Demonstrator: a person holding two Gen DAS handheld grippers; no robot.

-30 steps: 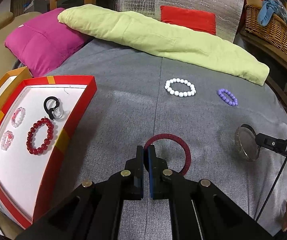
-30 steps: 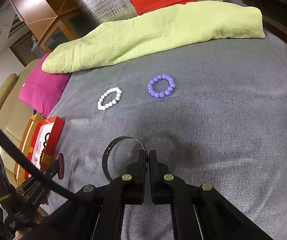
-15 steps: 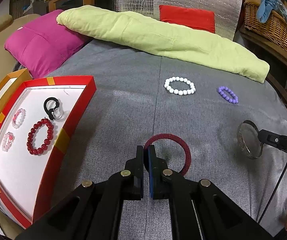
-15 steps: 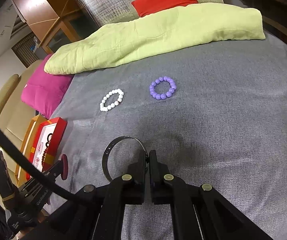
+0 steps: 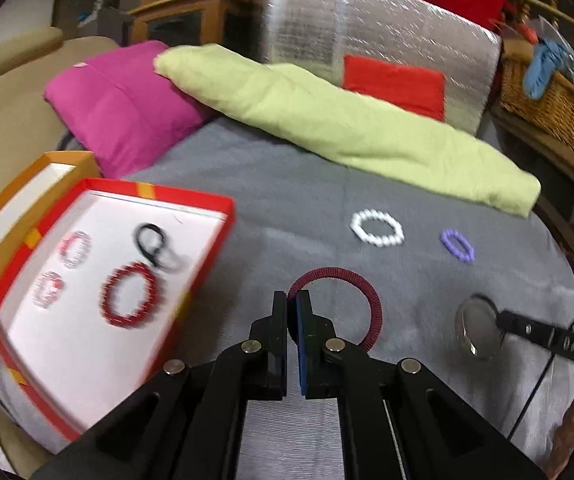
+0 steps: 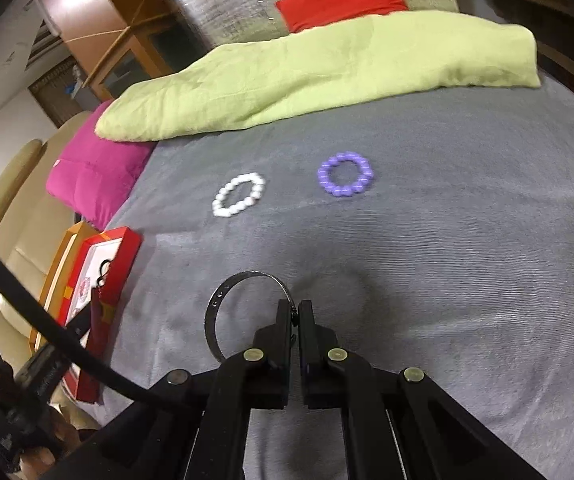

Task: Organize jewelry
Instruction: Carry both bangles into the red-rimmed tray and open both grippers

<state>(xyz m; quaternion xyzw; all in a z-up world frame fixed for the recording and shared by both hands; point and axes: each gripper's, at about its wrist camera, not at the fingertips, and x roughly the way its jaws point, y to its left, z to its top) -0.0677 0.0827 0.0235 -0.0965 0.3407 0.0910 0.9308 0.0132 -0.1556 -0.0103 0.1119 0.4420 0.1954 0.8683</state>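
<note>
My left gripper is shut on a dark red coiled bangle and holds it above the grey bed, just right of the red-rimmed tray. The tray holds a red bead bracelet, a black ring and two pink bracelets. My right gripper is shut on a silver metal bangle, which also shows in the left wrist view. A white bead bracelet and a purple bead bracelet lie on the bed.
A long lime-green pillow and a magenta cushion lie along the far side of the grey bed. An orange box sits behind the tray. A wicker basket stands at the far right.
My left gripper has swung left with the red bangle, so the tray now looms closer and the view is blurred. My right gripper has held the silver bangle and drifted slightly forward.
</note>
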